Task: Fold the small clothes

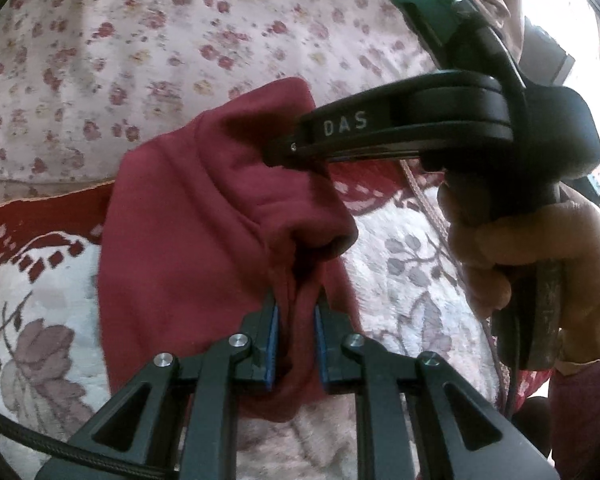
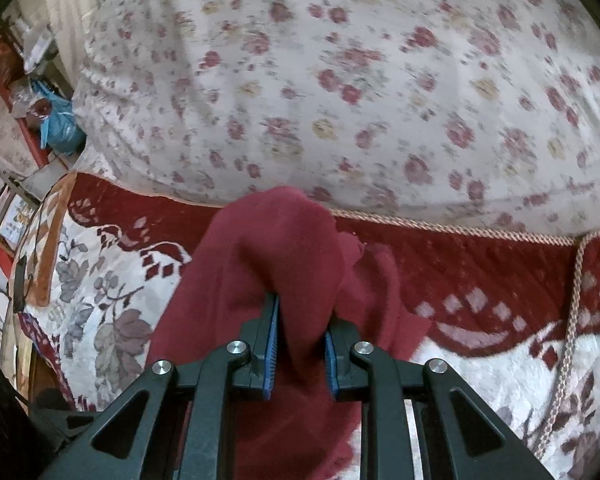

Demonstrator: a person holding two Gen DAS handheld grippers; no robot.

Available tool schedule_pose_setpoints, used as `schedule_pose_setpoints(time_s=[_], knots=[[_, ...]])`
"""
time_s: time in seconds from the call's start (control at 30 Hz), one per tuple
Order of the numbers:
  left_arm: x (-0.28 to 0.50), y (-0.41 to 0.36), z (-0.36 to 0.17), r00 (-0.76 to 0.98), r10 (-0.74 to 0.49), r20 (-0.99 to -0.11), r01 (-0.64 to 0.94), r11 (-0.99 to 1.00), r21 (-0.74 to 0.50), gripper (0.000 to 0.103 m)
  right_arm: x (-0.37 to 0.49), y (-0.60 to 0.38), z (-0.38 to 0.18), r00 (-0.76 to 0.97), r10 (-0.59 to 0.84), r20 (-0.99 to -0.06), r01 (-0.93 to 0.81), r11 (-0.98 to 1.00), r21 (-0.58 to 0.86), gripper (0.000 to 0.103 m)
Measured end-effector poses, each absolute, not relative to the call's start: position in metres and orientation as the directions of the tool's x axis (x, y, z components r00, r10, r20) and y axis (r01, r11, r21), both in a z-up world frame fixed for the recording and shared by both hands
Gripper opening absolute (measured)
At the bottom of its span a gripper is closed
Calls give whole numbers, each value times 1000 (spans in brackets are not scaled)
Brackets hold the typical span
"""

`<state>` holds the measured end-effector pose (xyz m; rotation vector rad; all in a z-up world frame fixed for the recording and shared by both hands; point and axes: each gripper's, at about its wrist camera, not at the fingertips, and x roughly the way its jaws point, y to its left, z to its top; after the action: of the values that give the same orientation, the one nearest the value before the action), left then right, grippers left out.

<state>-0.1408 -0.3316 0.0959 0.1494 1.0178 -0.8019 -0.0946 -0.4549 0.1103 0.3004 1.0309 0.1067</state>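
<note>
A dark red garment hangs bunched over a red and white patterned blanket. My left gripper is shut on a gathered fold of it, blue pads pressing the cloth from both sides. In the left wrist view my right gripper comes in from the right, held by a hand, its tip against the upper part of the same garment. In the right wrist view the red garment drapes over and between the blue pads of my right gripper, which is shut on it.
A large floral pillow or quilt fills the space beyond the blanket. A braided cord lies along the blanket at right. Cluttered shelves and a blue bag stand at far left.
</note>
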Motion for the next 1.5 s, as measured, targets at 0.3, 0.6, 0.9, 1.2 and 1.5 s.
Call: schedule_pose_setpoints(time_s=[0.3,0.6,0.9,1.2,1.5], knots=[[-141,-344,72,212,-555,-804,673,679,-291,16,-88,-474,51,439,185,-879,156,948,278,21],[-150,-254,100,234,-592,-772,726,634,-266,59,-140,-489,91,544,194,-817,203,914,352,53],[-122,-209,72,344,-458,-820,599,779,-184,59,-206,-434,106,576,300,-761,103,896,432,68],[-123,-214,67,359,-424,-831,572,804,-163,59,-193,-412,63,523,251,-815,111,927,358,19],[-116,-221,62,394,-399,-828,547,826,-138,69,-227,-422,55,523,211,-826,122,940,318,14]])
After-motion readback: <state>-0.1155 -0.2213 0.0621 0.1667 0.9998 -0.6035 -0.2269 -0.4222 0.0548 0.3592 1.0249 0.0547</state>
